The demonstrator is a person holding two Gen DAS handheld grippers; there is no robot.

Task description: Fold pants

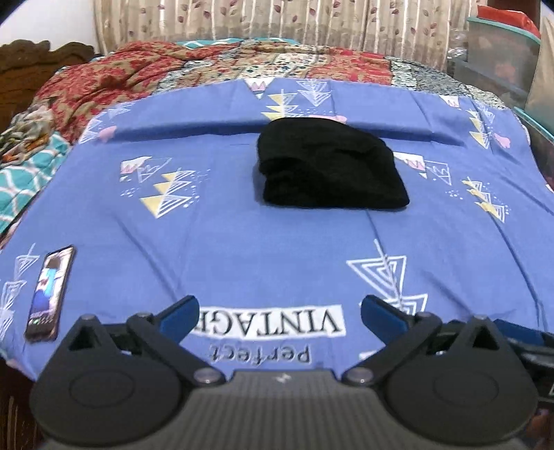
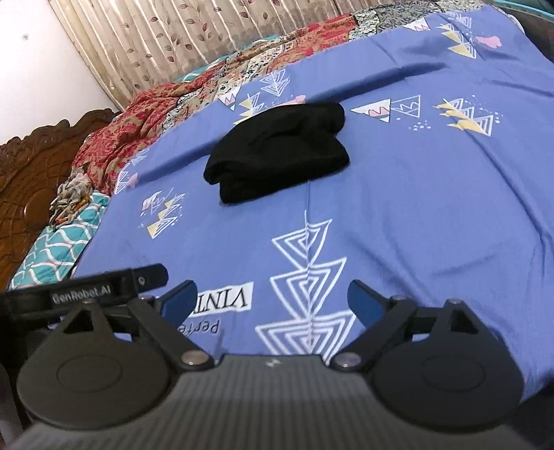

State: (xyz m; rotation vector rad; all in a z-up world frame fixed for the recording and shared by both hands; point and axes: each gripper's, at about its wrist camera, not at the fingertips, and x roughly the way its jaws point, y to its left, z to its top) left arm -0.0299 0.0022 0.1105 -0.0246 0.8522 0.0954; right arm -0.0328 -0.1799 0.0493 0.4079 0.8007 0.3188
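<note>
I see the black pants (image 1: 330, 164) lying folded into a compact bundle on the blue sheet (image 1: 225, 242), out near the middle of the bed and well apart from both of my claws. My left gripper (image 1: 279, 311) has its jaws spread wide with nothing between them — only the sheet's printed "VINTAGE" label (image 1: 270, 320) shows through the gap, and the pants sit well ahead of it and a little to the right in that view. My right gripper (image 2: 273, 301) is likewise wide open and empty, hanging above the white nested-triangle print (image 2: 304, 294); from its camera the pants lie farther up the sheet, slightly left of centre, with a straight crease in the fabric running from the bundle back toward the claw. Neither set of blue fingers (image 1: 180, 313) touches the cloth of the pants. A phone (image 1: 50, 294) rests face up on the sheet off to the left of my left gripper, near the bed's edge. Beyond the pants a red floral quilt (image 1: 104, 83) is bunched along the far side — behind it hangs a leaf-patterned curtain (image 1: 277, 20), and a carved wooden headboard (image 2: 38, 173) stands to the left.
</note>
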